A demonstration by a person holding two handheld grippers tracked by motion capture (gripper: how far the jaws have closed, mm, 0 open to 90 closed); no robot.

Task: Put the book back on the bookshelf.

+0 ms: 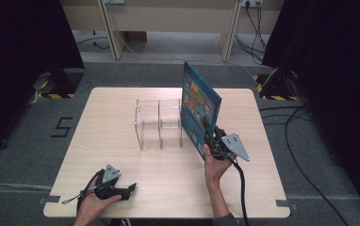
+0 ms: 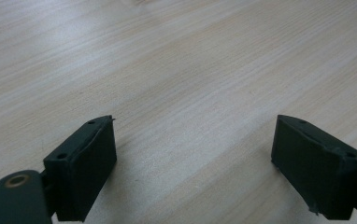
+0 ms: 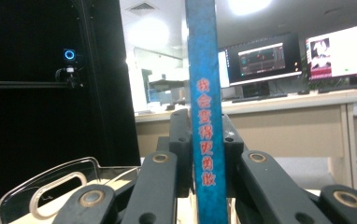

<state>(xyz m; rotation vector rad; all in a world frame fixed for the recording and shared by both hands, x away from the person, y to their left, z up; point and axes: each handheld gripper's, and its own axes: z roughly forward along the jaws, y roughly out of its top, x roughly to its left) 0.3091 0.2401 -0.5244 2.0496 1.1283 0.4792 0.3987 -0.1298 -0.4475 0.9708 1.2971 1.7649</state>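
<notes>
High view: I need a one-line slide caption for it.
Right hand-held gripper holds a blue book upright beside a clear acrylic rack; left hand-held gripper rests open on the table.

table [image 1: 121, 155]: pale wood, fine straight grain, smooth matt top. rack [image 1: 159, 123]: clear plastic, glossy, see-thru walls. book [image 1: 198, 109]: blue cover w/ slight sheen, paper/card; spine [image 3: 206, 116] mottled blue w/ red print. left gripper [image 2: 195, 158] pads: dark matt rubbery blocks, rough-cut edges. right gripper [image 3: 205, 154]: matt dark plastic arms, brass-coloured rivets.
</notes>
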